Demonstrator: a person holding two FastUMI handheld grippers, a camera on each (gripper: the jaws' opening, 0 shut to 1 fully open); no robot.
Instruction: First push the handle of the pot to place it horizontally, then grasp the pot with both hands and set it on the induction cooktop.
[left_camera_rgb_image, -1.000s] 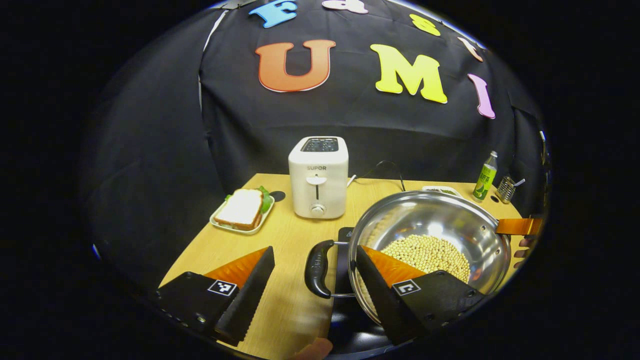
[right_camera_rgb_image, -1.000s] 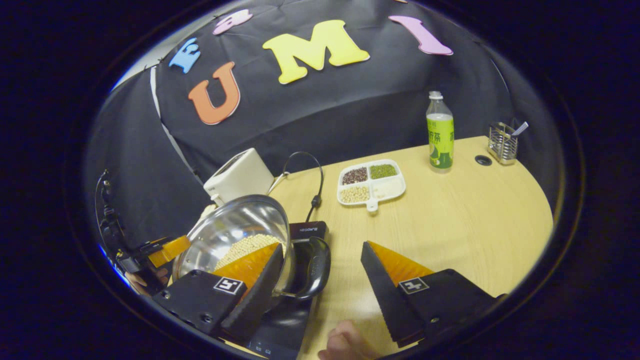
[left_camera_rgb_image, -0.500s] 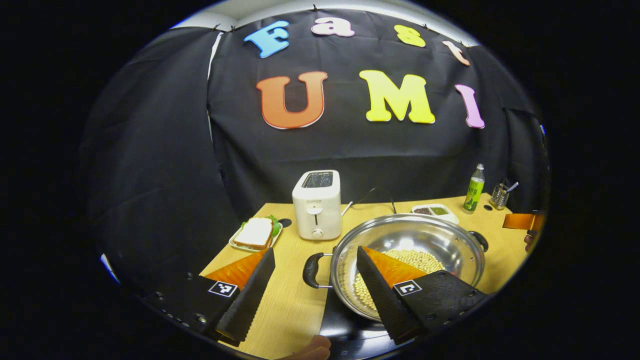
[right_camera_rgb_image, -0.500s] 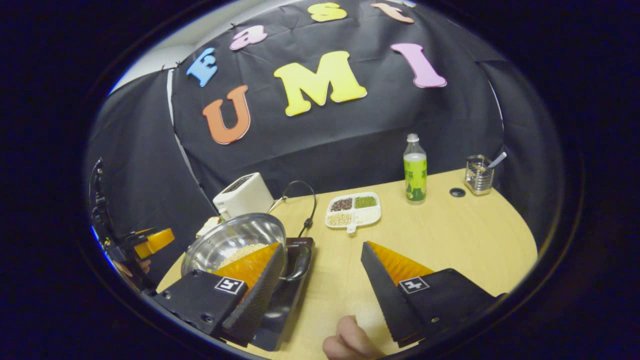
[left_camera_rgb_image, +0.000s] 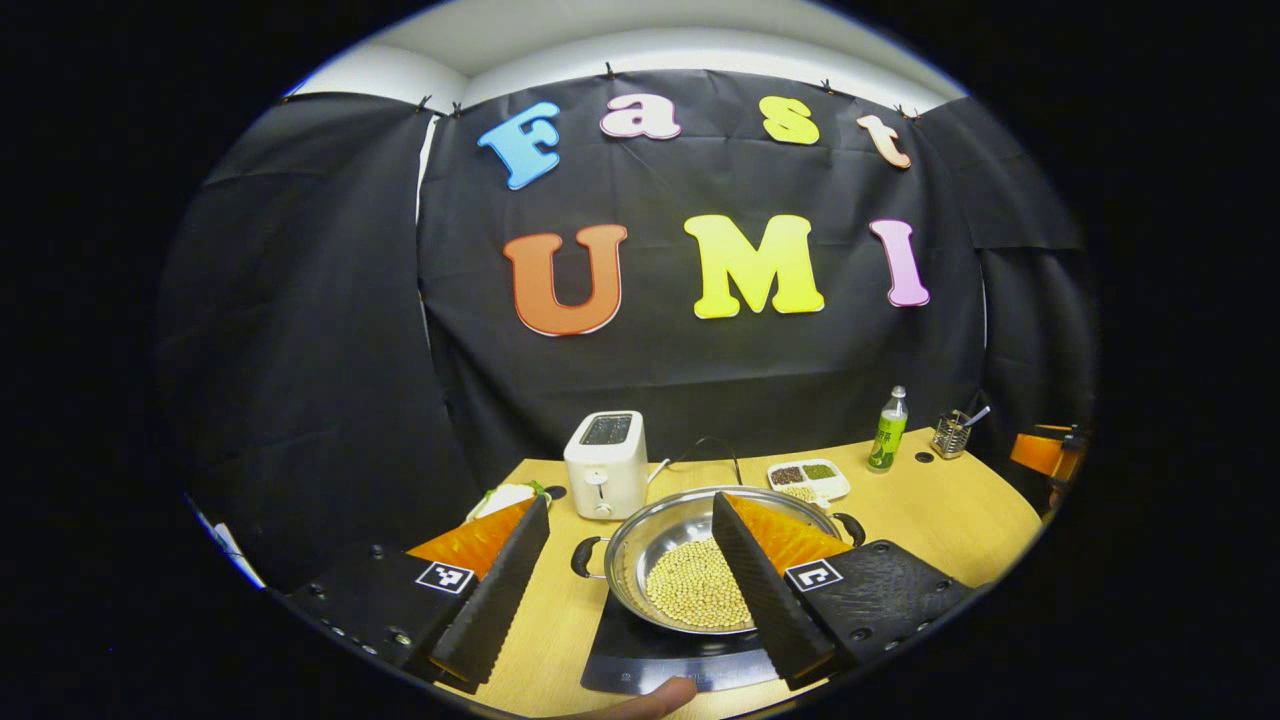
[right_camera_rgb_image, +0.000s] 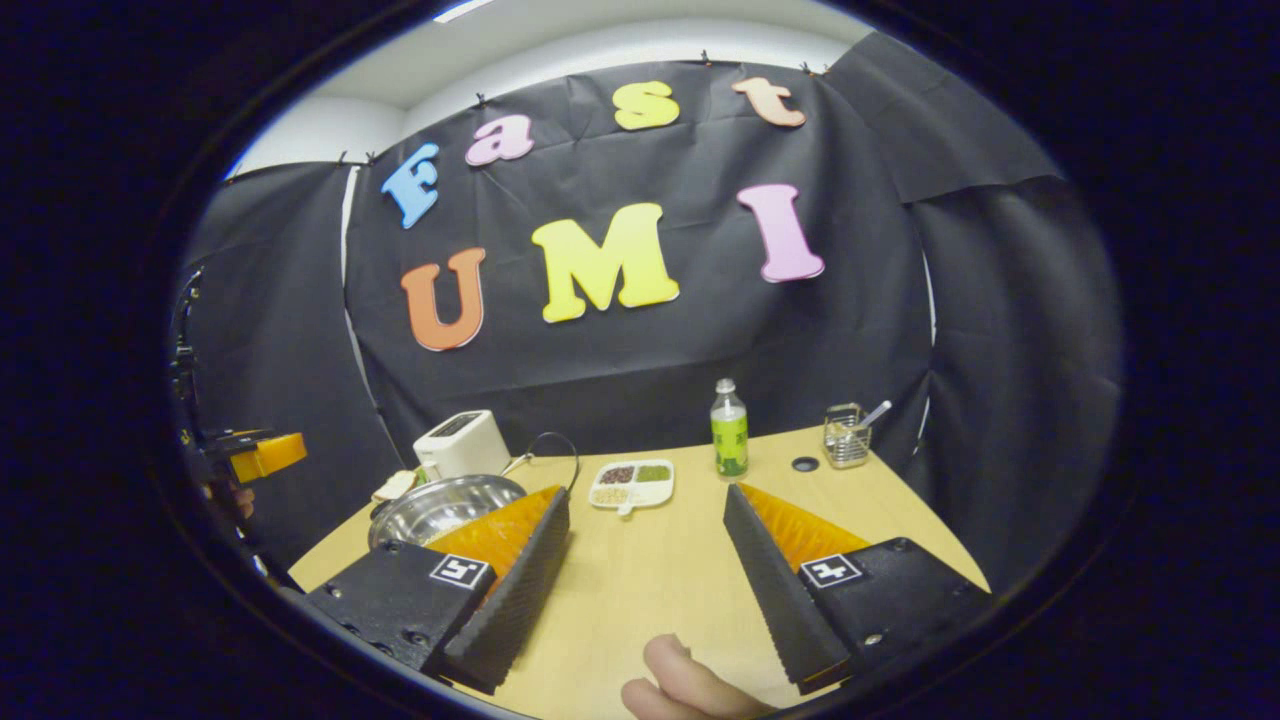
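I have the pot (left_camera_rgb_image: 700, 575) sitting on the induction cooktop (left_camera_rgb_image: 640, 660), which lies at the near edge of the desk (left_camera_rgb_image: 940, 510), left of its middle. Its two side handles point left and right, level with the rim. Both of my tools are clear of it: the left gripper (left_camera_rgb_image: 630, 600) is spread wide and grips nothing, and the right gripper (right_camera_rgb_image: 645, 590) is likewise wide open and empty over bare desk, with the pot off to its left.

I judge the pot to be stiff polished steel, slick on the wall and fairly heavy with the layer of beans (left_camera_rgb_image: 695, 595) in the bottom. The beans would roll if it tilted. If I need to shift it, I would pinch each loop handle, left handle (left_camera_rgb_image: 583, 556) and right handle (left_camera_rgb_image: 850, 527), and keep both sides level.
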